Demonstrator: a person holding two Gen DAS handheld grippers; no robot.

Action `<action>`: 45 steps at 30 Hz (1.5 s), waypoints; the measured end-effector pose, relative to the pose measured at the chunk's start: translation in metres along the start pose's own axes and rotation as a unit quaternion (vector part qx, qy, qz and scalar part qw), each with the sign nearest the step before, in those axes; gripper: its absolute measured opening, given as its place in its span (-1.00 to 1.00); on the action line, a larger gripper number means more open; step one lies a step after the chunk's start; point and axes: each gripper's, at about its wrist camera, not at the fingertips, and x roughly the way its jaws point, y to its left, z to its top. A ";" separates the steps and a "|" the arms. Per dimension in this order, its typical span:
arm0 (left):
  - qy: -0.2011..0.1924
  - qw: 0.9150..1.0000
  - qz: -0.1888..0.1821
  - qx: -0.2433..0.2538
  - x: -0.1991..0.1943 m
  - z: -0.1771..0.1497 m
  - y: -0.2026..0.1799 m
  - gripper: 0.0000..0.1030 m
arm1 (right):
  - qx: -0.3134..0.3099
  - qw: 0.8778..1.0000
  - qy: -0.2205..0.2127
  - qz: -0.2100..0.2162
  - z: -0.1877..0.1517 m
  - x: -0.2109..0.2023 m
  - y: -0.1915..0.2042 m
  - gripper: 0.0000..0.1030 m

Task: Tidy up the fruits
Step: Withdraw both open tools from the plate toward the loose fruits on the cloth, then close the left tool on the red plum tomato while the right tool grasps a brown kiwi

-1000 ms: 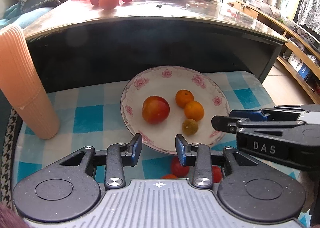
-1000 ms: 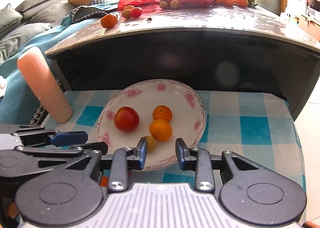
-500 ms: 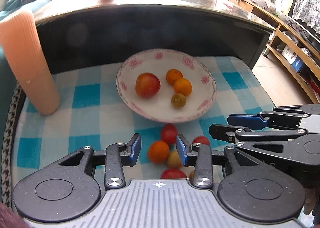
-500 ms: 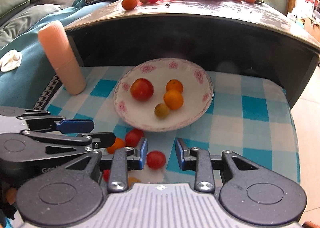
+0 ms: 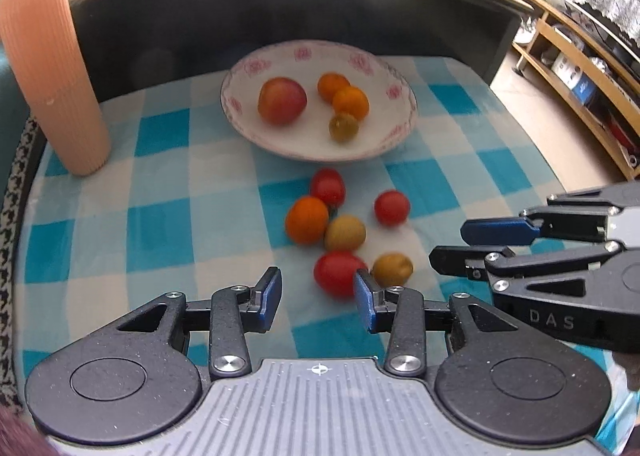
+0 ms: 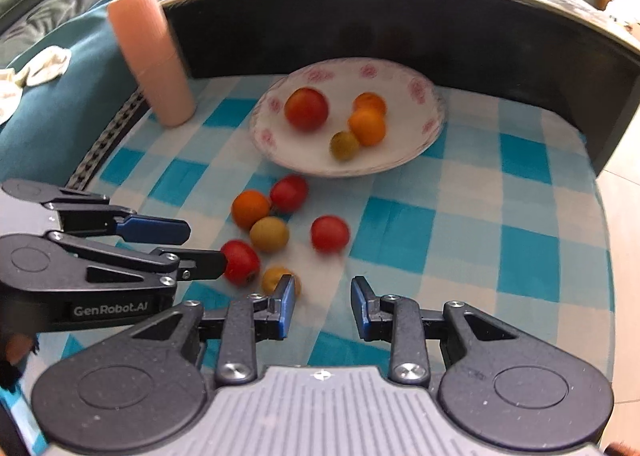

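So the plate [image 5: 404, 118] has 4 fruits on it, 6 more loose just in front. Left gripper [image 5: 318, 298] and right gripper [image 6: 322, 306] both spread, holding nothing.

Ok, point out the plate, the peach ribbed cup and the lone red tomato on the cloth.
plate [image 5: 394, 74], left wrist view, bare far rim.
peach ribbed cup [image 5: 52, 72], left wrist view, side wall.
lone red tomato [image 6: 329, 233], right wrist view, top middle.
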 end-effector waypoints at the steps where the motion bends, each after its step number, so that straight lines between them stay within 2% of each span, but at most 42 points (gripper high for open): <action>1: 0.001 1.000 -0.001 0.001 -0.002 -0.002 0.001 -0.04 | -0.006 1.000 0.001 0.004 -0.001 0.001 0.001 -0.09; 6: 0.002 1.000 -0.006 0.002 -0.007 -0.005 0.006 0.01 | -0.038 0.999 0.006 0.025 -0.002 0.005 0.011 -0.07; 13: 0.003 1.000 -0.016 0.005 -0.004 -0.006 0.010 0.02 | -0.065 0.997 0.021 0.028 0.000 0.025 0.023 -0.07; 18: 0.009 1.000 -0.021 0.006 0.003 -0.006 0.013 0.02 | -0.059 0.998 0.020 0.028 0.001 0.036 0.021 -0.08; 19: 0.009 1.000 -0.023 0.006 0.004 -0.006 0.013 0.02 | -0.058 0.998 0.018 0.031 0.001 0.036 0.020 -0.18; 28: 0.010 0.999 -0.032 0.022 0.017 -0.005 0.001 0.01 | -0.042 0.999 0.018 0.020 -0.002 0.026 0.004 -0.18; 36: 0.002 0.999 -0.016 0.032 0.031 -0.004 -0.013 -0.10 | -0.024 1.000 0.016 0.011 -0.009 0.020 -0.008 -0.18; 45: 0.004 0.999 -0.008 0.032 0.027 -0.006 -0.011 -0.14 | -0.017 1.000 0.010 0.005 -0.007 0.017 -0.011 -0.18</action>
